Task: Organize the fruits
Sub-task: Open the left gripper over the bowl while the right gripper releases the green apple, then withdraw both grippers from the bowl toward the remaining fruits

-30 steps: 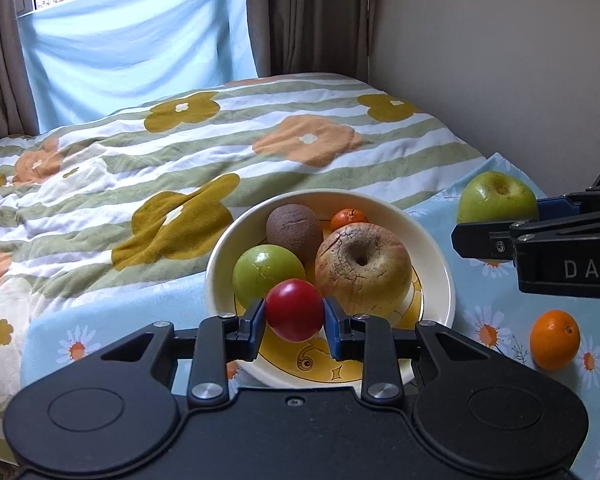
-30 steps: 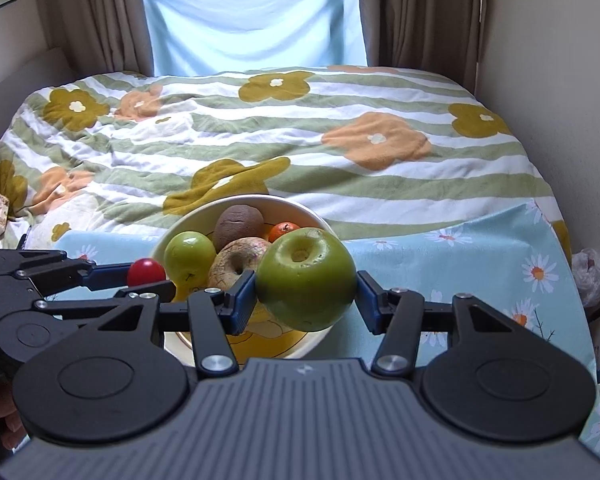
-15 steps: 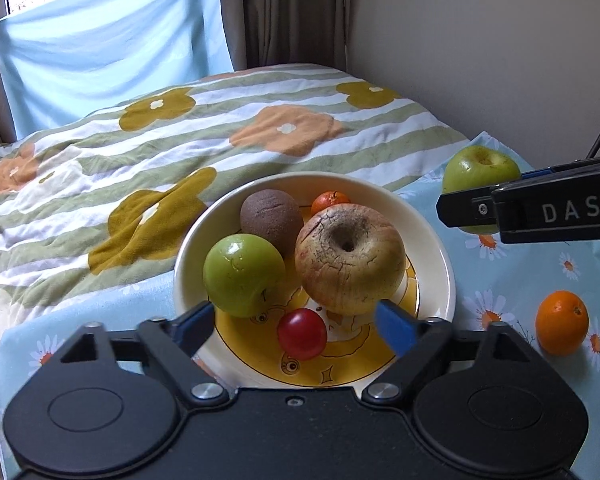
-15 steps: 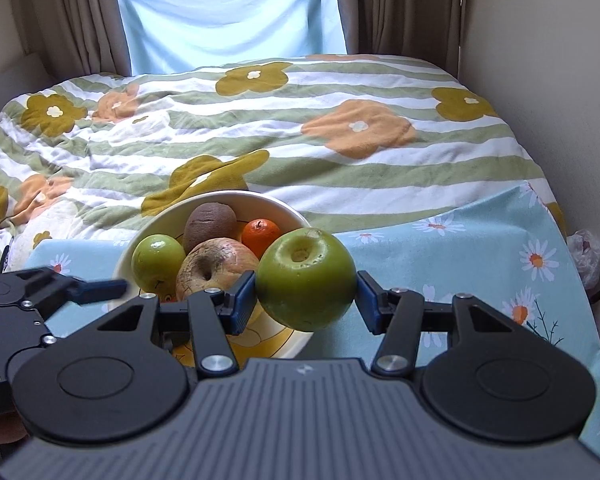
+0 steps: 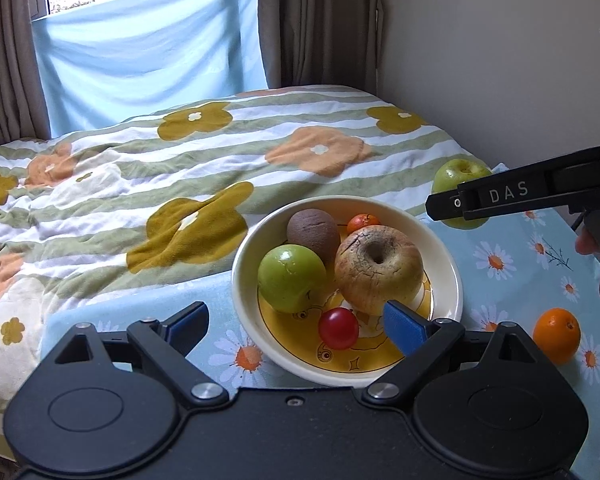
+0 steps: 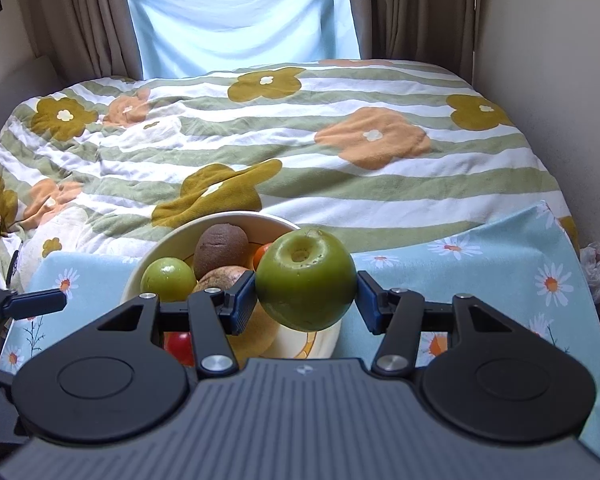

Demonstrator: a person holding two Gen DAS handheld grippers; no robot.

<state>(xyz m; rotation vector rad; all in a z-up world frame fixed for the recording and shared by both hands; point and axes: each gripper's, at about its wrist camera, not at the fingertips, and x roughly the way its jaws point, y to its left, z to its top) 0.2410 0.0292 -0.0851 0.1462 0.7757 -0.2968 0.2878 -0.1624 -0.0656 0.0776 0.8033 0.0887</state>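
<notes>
While clamped in right gripper (image 6: 306, 294) above crowded bowl (image 5: 446, 268), green apple (image 6: 306, 280) risks rolling out; left gripper (image 5: 296, 320) wide, empty.

A bed (image 5: 260, 152) fills the middle of both views, covered by a striped quilt (image 6: 300, 148) with green bands and mustard and orange flowers. Over its near end, in the lower half of the frames, a light blue cloth (image 5: 512, 264) printed with daisies is spread. On this cloth a cream bowl (image 5: 448, 276) with a yellow inside is set, low and just right of centre in the left view. An orange (image 5: 556, 340) is seen lying directly on the cloth at the lower right of that view, near the bowl but apart from it.
</notes>
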